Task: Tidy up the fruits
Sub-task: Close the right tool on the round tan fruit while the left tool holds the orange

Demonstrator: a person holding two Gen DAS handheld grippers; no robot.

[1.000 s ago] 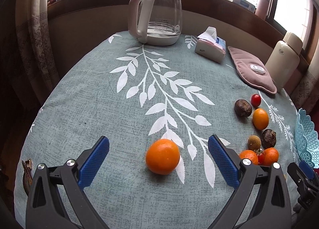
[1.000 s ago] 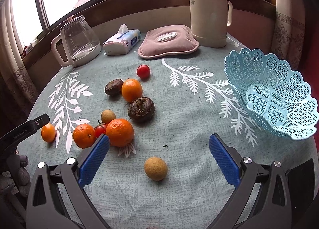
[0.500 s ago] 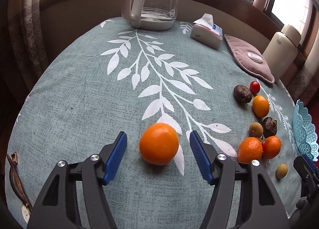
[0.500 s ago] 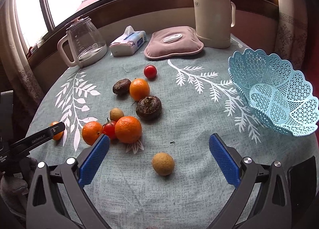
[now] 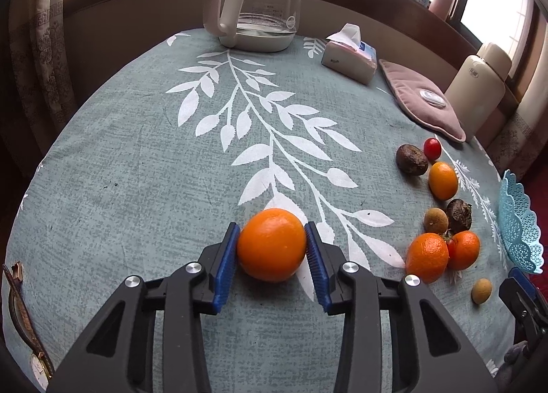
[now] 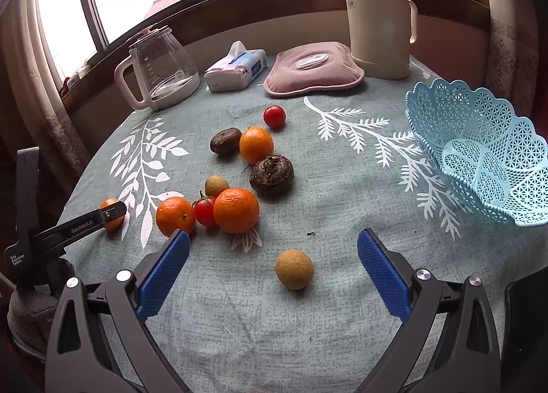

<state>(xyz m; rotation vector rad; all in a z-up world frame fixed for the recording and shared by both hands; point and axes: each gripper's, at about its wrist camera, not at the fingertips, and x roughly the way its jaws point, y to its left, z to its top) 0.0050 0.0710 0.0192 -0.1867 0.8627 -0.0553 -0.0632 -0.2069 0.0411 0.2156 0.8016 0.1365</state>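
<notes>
My left gripper (image 5: 271,245) is shut on a large orange (image 5: 272,244) that rests on the tablecloth; both blue pads touch its sides. The same orange (image 6: 110,213) shows partly hidden behind the left gripper's finger in the right wrist view. My right gripper (image 6: 272,256) is open and empty, with a small tan round fruit (image 6: 294,268) lying between its fingers. A cluster of oranges (image 6: 236,210), tomatoes (image 6: 204,211) and dark brown fruits (image 6: 271,175) lies just beyond. The light blue lattice basket (image 6: 479,150) stands empty at the right.
A glass kettle (image 5: 260,2), a tissue pack (image 5: 349,55), a pink heat pad (image 6: 313,67) and a cream thermos (image 6: 378,13) line the table's far edge by the window. A wristwatch (image 5: 24,321) lies at the left table edge.
My left gripper moved forward around the large orange and closed until the pads touch it. My right gripper drifted slightly and stays open.
</notes>
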